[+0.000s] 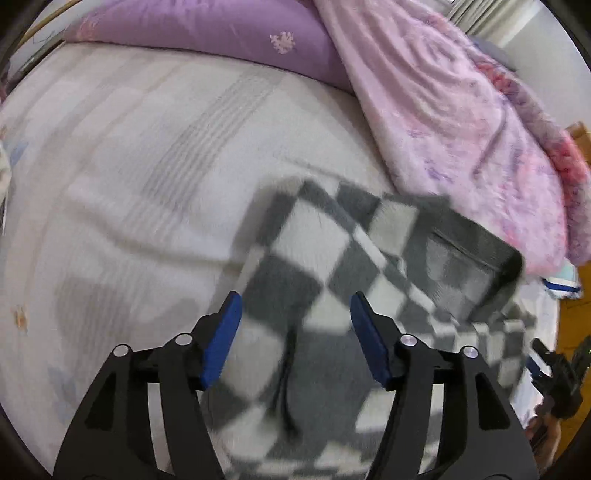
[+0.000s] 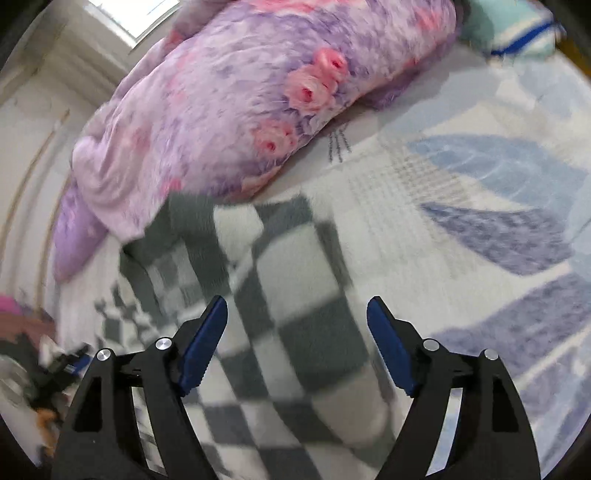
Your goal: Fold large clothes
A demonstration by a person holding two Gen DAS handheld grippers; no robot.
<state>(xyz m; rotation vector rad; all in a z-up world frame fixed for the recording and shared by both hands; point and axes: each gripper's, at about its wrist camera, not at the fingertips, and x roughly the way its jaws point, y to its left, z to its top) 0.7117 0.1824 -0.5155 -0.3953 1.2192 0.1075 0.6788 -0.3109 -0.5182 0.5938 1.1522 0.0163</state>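
Hovering over a grey-and-white checkered fleece garment, the left gripper has its blue-padded fingers spread wide and holding nothing. In this left wrist view the garment lies on the bed sheet, partly folded, with a doubled dark layer at its far right, touching a pink plush blanket beside a purple pillow.

The right wrist view shows the right gripper likewise wide and empty above the same garment, whose far edge runs under a floral blanket; bare patterned sheet lies to the right.

Judging by the overlapped layers, one fold looks made, but the piece is still broad and rumpled, so further folds and smoothing seem to remain.
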